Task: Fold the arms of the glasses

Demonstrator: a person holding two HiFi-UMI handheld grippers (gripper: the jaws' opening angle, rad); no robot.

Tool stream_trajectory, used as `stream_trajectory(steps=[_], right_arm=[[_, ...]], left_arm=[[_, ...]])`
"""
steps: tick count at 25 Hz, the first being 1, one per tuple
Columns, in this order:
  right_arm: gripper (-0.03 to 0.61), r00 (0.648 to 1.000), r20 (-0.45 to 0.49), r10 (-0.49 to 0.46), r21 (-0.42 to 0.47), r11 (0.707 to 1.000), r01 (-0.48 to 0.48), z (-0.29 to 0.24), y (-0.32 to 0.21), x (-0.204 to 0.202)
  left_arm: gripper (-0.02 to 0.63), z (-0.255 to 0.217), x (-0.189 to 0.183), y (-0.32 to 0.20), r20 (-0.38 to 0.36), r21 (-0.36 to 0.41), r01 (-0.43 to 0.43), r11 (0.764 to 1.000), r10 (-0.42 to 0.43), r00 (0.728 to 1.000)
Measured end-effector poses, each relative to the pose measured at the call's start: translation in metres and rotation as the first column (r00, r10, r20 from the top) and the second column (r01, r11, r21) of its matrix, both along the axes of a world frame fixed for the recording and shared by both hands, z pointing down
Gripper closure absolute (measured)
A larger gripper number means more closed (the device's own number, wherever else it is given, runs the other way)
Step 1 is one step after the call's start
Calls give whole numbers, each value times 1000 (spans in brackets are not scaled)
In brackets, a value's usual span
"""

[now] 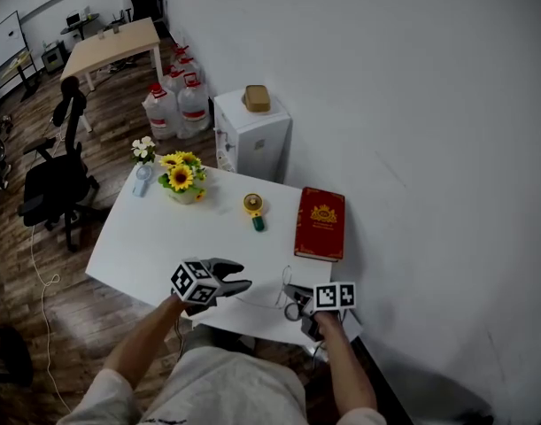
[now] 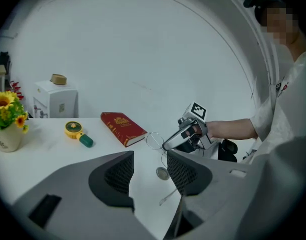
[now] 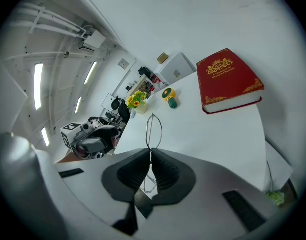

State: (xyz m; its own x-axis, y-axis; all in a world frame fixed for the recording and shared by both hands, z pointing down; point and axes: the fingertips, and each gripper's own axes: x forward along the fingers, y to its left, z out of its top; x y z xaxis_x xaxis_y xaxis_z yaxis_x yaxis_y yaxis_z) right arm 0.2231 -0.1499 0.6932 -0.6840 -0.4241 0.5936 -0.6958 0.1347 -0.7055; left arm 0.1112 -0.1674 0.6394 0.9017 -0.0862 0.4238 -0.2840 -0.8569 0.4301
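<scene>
Thin wire-rimmed glasses (image 1: 280, 291) hang just above the white table (image 1: 164, 228) near its front edge. My right gripper (image 1: 294, 302) is shut on the frame. In the right gripper view its pads meet on the wire at the bridge, and one lens loop of the glasses (image 3: 154, 130) sticks out past the right gripper (image 3: 150, 156). My left gripper (image 1: 239, 276) stands open a short way left of the glasses, with nothing pressed between its pads. Past the left gripper (image 2: 150, 165), the left gripper view shows the glasses (image 2: 154, 140) and the right gripper (image 2: 179, 140) holding them.
A red book (image 1: 320, 223) lies at the table's right side, with a yellow and green hand fan (image 1: 253, 208) beside it. A sunflower pot (image 1: 183, 177) stands at the far left. Beyond the table are a white cabinet (image 1: 252, 135), water bottles (image 1: 177, 96) and an office chair (image 1: 57, 180).
</scene>
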Motion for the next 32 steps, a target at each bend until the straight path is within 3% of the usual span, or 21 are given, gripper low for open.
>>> stream_trajectory(steps=[8, 13, 17, 20, 25, 32], right_arm=[[558, 995, 35, 90, 18, 996, -91, -9, -17, 24], [558, 987, 68, 145, 38, 988, -148, -16, -31, 38], [559, 978, 95, 184, 47, 981, -189, -17, -39, 46], [559, 973, 108, 203, 49, 977, -209, -16, -41, 48], [558, 965, 134, 227, 49, 971, -235, -19, -44, 45], [558, 969, 134, 208, 62, 974, -218, -24, -46, 34]], left_arm=[[394, -3, -45, -20, -59, 22, 217, 976, -215, 975], [393, 5, -55, -15, -104, -51, 294, 954, -298, 949], [393, 9, -55, -16, -166, -131, 396, 909, -414, 895], [393, 13, -52, -13, -195, -150, 469, 870, -491, 849], [394, 11, -30, 1, -245, -222, 459, 860, -505, 828], [418, 11, 0, 11, -304, -393, 400, 828, -528, 793]])
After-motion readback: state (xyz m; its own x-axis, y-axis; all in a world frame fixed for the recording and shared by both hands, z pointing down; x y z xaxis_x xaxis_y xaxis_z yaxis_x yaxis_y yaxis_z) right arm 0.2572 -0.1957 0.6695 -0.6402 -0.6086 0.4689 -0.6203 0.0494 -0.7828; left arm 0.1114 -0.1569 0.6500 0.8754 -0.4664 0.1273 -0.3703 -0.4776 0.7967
